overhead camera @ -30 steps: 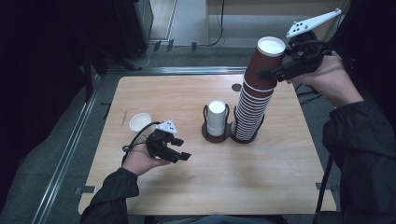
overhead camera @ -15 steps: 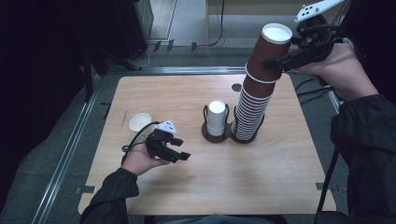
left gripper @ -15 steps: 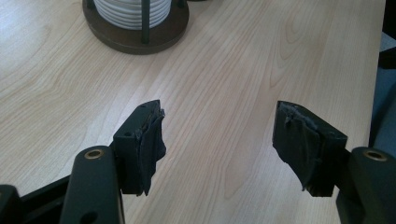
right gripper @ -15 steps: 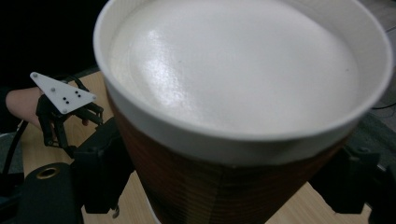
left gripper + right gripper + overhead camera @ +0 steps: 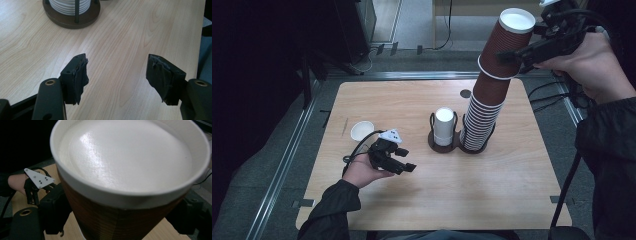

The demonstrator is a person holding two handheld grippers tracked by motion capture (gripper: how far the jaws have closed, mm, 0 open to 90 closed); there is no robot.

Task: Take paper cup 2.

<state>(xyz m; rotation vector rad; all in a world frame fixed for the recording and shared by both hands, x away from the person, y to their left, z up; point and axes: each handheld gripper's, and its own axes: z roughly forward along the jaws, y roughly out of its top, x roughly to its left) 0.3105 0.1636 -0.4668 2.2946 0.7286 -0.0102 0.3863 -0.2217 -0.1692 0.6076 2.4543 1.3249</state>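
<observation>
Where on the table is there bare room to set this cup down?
Free: the near strip of the table in front of the cup holder, and the far left corner behind the lone cup. Crowded: the centre right, with the holder and the tall stack, and the near left, where the left gripper rests. The right gripper holds the cup.
</observation>
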